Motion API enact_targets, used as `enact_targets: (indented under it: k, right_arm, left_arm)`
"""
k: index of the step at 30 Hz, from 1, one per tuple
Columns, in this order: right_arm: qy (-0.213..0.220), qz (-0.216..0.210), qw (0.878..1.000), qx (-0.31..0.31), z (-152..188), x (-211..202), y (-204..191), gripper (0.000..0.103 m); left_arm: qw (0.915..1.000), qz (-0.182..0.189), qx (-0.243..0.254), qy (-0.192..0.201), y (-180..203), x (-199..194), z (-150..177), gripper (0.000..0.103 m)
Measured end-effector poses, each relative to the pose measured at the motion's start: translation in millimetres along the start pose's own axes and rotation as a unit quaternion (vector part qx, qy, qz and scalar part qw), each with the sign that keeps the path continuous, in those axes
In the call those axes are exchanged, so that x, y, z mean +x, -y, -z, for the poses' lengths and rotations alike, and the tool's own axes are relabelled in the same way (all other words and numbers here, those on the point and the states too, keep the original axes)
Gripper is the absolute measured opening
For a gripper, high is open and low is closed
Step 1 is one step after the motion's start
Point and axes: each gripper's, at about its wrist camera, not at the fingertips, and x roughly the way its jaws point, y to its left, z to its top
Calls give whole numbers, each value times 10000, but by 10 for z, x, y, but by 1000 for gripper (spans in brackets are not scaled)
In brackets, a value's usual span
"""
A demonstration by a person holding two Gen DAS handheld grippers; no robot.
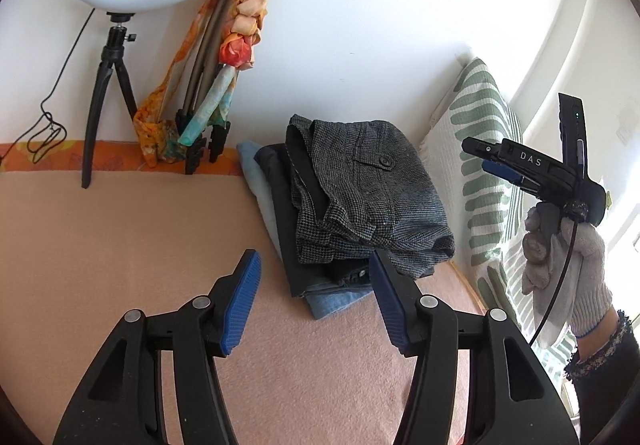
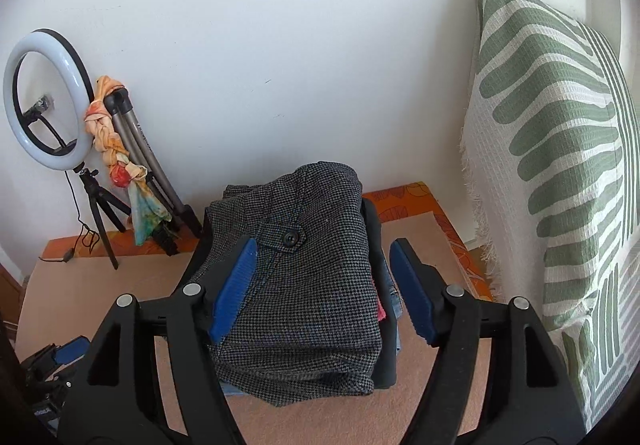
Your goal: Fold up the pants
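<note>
Left tool (image 1: 314, 295) hovers level, jaws spread and empty, folded grey houndstooth pants (image 1: 368, 201) stacked at 12 o'clock; right tool (image 2: 322, 291), likewise spread, straddles the pants above them.

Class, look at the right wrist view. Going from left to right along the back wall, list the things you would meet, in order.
Ring light → braided scarf → grey tripod → folded grey pants on the pile → green-striped pillow.
</note>
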Motion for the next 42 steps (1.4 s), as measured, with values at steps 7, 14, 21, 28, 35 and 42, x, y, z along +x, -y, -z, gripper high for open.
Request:
enact_targets:
  k: [7,14,21,28,35,42]
  right_arm:
    - [59,-4,9998,-208,370,-473,-408,78]
    - [240,234,9991,-266,733,-848,-765,85]
    - [395,374,9982,-263,1083,-1143,-1038,88]
    - [485,469,9975,-187,1372,-1306,-1214,94]
    - [696,678,9952,-125,1599,-1399,-1314,103]
    - [771,658,9948,89,1702,-1444,-1325,103]
  left_arm:
    - [9994,-62,318,152,40,-384,67,61]
    - [9976,25,621,308,79,-750,205,68]
    - [9957,31,873,308,47,-1074,328,81]
    - [9928,-282,1122,297,-46,-1251,434,82]
    - [9921,-430,1110,397,-143,-1304,516,88]
    - [9900,-535,1210,490,-195,-1348,559,90]
